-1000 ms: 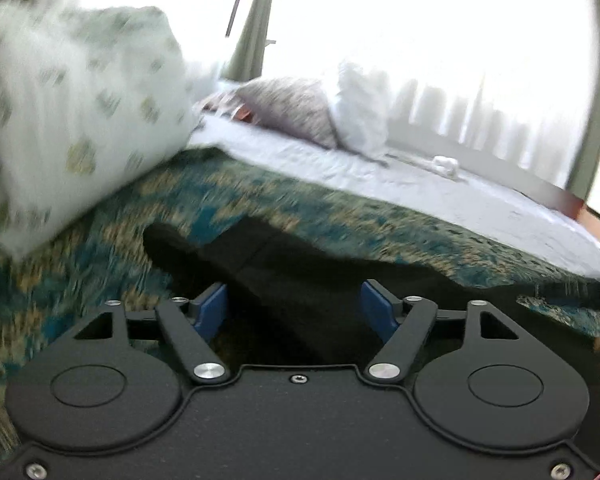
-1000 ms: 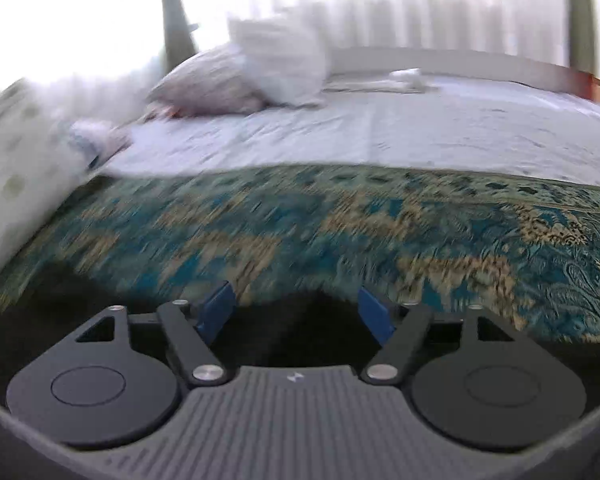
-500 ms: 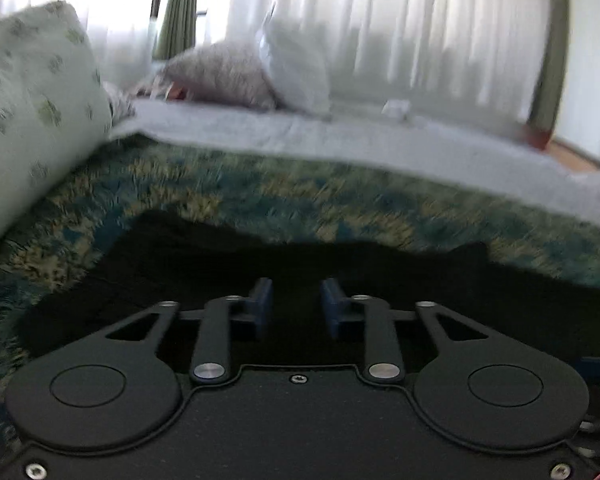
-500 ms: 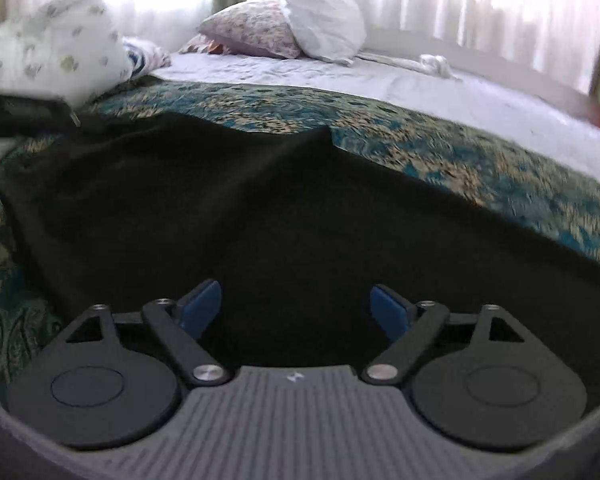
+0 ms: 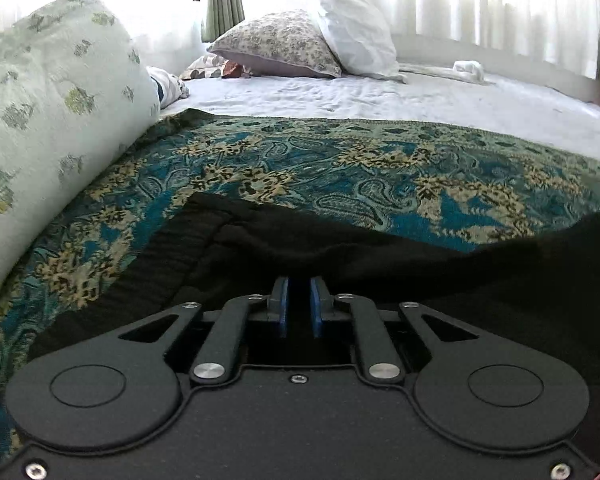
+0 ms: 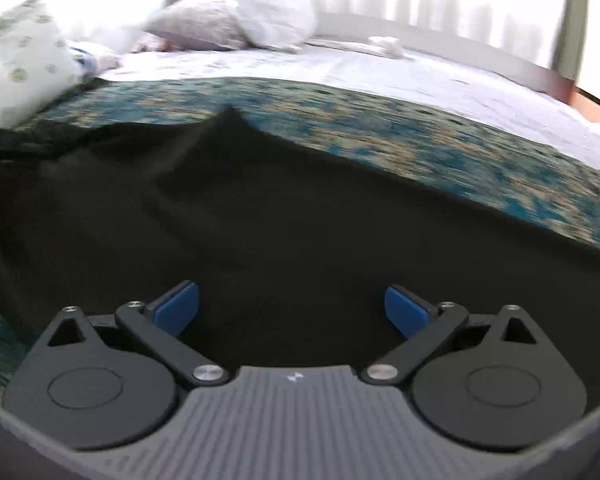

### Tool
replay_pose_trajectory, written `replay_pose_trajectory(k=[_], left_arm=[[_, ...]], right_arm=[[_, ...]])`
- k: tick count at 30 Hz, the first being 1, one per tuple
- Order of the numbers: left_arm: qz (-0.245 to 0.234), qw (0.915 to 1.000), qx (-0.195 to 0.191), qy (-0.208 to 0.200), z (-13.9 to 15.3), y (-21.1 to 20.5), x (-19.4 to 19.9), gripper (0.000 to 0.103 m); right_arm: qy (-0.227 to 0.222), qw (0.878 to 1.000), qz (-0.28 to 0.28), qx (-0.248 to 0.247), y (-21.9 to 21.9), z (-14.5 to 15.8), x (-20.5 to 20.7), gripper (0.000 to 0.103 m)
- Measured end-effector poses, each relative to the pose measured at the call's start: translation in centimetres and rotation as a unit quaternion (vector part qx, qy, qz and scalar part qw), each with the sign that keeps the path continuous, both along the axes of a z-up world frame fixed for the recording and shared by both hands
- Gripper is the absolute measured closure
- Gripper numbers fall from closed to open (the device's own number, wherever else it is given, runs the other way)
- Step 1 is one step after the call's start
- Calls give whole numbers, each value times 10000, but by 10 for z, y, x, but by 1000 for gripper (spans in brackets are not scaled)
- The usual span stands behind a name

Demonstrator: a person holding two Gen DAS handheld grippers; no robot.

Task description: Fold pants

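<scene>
Black pants (image 5: 380, 256) lie spread on a teal and gold patterned bed cover (image 5: 300, 168). My left gripper (image 5: 299, 300) is shut on a fold of the pants, its blue pads nearly together with black cloth between them. In the right wrist view the pants (image 6: 300, 208) fill the middle, with a raised peak of cloth toward the back. My right gripper (image 6: 292, 304) is open, its blue pads wide apart just above the black cloth, holding nothing.
A large pale floral pillow (image 5: 48, 120) lies at the left edge of the cover. Beyond the cover is a white sheet (image 5: 380, 96) with a patterned pillow (image 5: 276, 44) and a white pillow (image 5: 356, 28) at the back, before curtained windows.
My left gripper went from wide open to shut on the pants. My right gripper stayed open and moved over the pants, low above the cloth.
</scene>
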State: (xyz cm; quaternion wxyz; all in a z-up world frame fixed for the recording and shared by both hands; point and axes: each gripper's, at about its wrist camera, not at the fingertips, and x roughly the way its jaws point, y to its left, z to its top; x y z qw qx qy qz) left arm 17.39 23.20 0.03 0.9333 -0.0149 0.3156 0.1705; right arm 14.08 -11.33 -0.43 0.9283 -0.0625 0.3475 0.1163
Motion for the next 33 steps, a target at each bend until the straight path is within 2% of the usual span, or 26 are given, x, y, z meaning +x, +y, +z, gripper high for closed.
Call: replay_pose_trajectory(k=[1,3,4,6,9,12,16,18,20,21,23,25,27,30,33], left_arm=[[1,10000,1,10,2,0,0,87],[-12,10000,-37,-31,6,-2,-8,75],[-52,9999,-67,-75,8,-4,-12,63],[-171,9995,-127,-229,14,-12,-24,55],[-371,9988,-153,-295,22,-28,-39,51],[-501,9981,-202,-306,28,-45,-54,50],[-706,9965,-279,-339,35,-69,-71,46],[-843,9953,-296,-376,40,-84,-77,45],[-1060,9929,-376,-399,45,-103,-79,47],[-1215,9909,-428,-400,47,-113,-78,51],[-1528,9865,-482,-332,50,-137,-70,71],[-1797,9821,-525,-212,52,-161,-57,80],[-1950,9791,-568,-106,52,-181,-39,82],[-1832,9804,-671,270,43,-202,1,88],[-1426,9840,-774,731,27,-209,41,91]], right_arm=[[23,9999,-169,1,-15,0,0,1],[70,9984,-559,2,-45,2,-1,1],[85,9972,-743,-14,-59,2,-2,1],[91,9934,-1144,-79,-89,3,-2,0],[74,9842,-1758,-171,-138,3,-1,0],[110,9734,-2290,-4,-188,3,1,0],[-13,9477,-3189,-116,-239,10,-5,1],[-231,9386,-3440,157,-261,16,-20,1],[-438,9317,-3576,471,-275,20,-35,1],[-539,9282,-3634,593,-280,21,-43,1],[-744,9205,-3768,717,-287,22,-58,1],[-933,9110,-3935,810,-296,22,-75,1],[-1124,9018,-4076,891,-302,22,-88,1],[-1418,8844,-4336,987,-313,22,-102,1],[-1646,8701,-4503,1140,-322,18,-111,1]])
